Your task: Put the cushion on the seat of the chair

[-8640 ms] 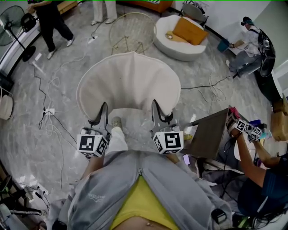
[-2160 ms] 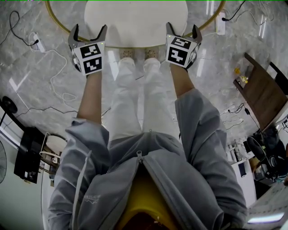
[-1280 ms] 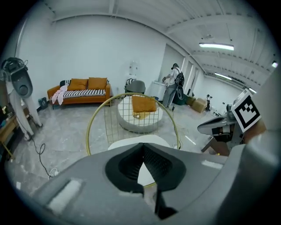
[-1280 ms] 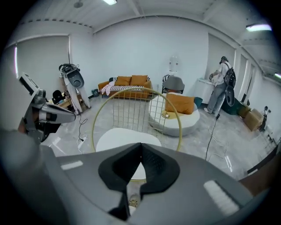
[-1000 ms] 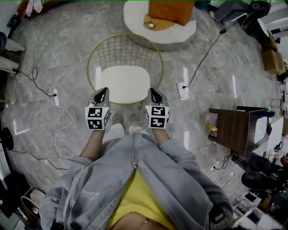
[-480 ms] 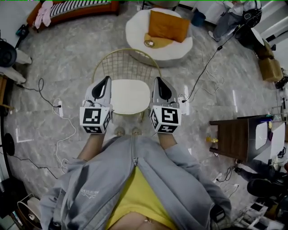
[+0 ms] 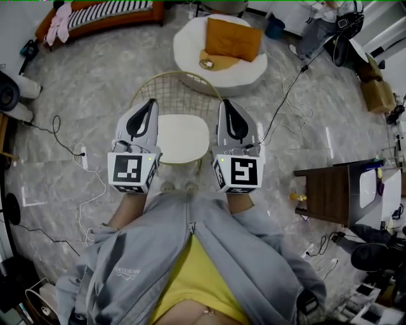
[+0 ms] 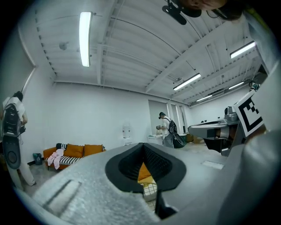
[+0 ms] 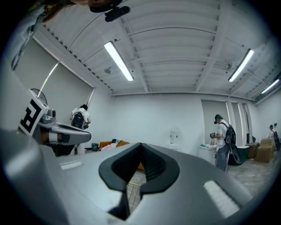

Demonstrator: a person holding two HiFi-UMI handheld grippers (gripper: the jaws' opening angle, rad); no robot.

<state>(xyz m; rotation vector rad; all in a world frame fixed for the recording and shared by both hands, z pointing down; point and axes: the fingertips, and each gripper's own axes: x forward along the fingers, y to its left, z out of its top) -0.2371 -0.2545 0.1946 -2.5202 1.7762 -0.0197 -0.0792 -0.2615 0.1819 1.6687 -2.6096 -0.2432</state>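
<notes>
In the head view a white cushion (image 7: 182, 136) lies flat on the seat of a gold wire chair (image 7: 177, 95) on the marble floor. My left gripper (image 7: 151, 101) and right gripper (image 7: 223, 103) are held high and level above the chair, one over each side of the cushion, well apart from it. Both are shut with nothing between the jaws. In the left gripper view the shut left gripper (image 8: 142, 147) points across the room, with the wire chair (image 8: 150, 190) just visible below the tips. The right gripper (image 9: 140, 147) looks the same in its own view.
Beyond the chair stands a round white seat (image 7: 190, 57) with an orange pillow (image 7: 233, 38). A dark wooden side table (image 7: 330, 190) is at the right. Cables (image 7: 89, 184) run over the floor at the left. A striped sofa (image 7: 108, 13) and people (image 7: 317, 25) are at the far edge.
Both grippers have risen toward the head camera and look larger, their jaws staying shut. The cushion stays on the chair seat.
</notes>
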